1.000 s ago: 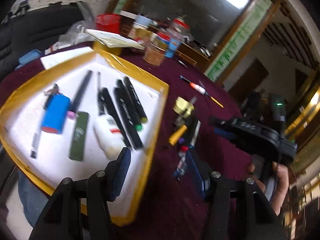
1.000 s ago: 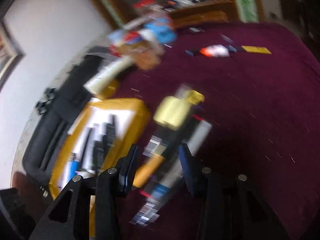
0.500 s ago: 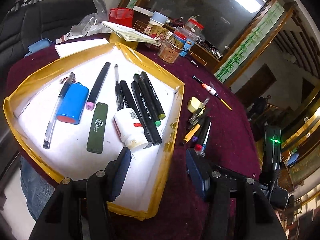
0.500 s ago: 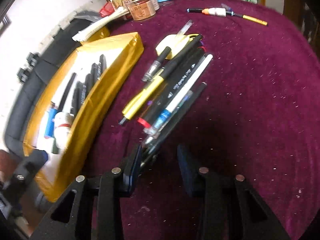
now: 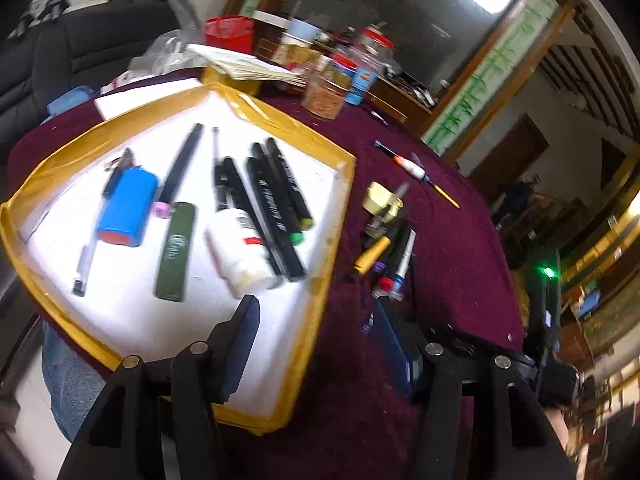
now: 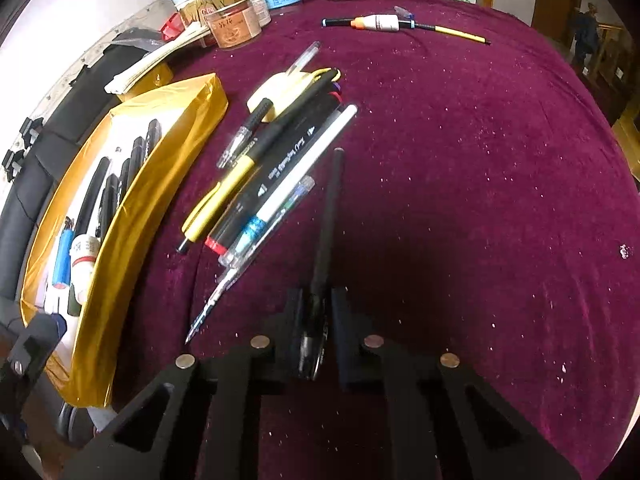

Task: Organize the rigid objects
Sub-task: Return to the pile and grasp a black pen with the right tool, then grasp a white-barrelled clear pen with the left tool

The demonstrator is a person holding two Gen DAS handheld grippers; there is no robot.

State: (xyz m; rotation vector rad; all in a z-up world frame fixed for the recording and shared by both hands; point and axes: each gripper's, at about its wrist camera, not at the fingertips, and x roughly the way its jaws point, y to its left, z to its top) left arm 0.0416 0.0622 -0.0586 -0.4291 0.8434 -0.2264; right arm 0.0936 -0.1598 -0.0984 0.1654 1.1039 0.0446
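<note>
Your right gripper (image 6: 316, 312) has just been closing and now pinches a slim black pen (image 6: 326, 224) near its lower end, the long barrel sticking out toward 12 o'clock over the maroon cloth (image 6: 460, 200). With so much pen beyond the pads, it may well pivot or slip as you lift. The pen pile (image 6: 264, 176) lies just beside it at 10 o'clock; a swing could scatter it. Your left gripper (image 5: 316, 344) hangs unclenched and empty over the near corner of the yellow-edged tray (image 5: 320, 292).
</note>
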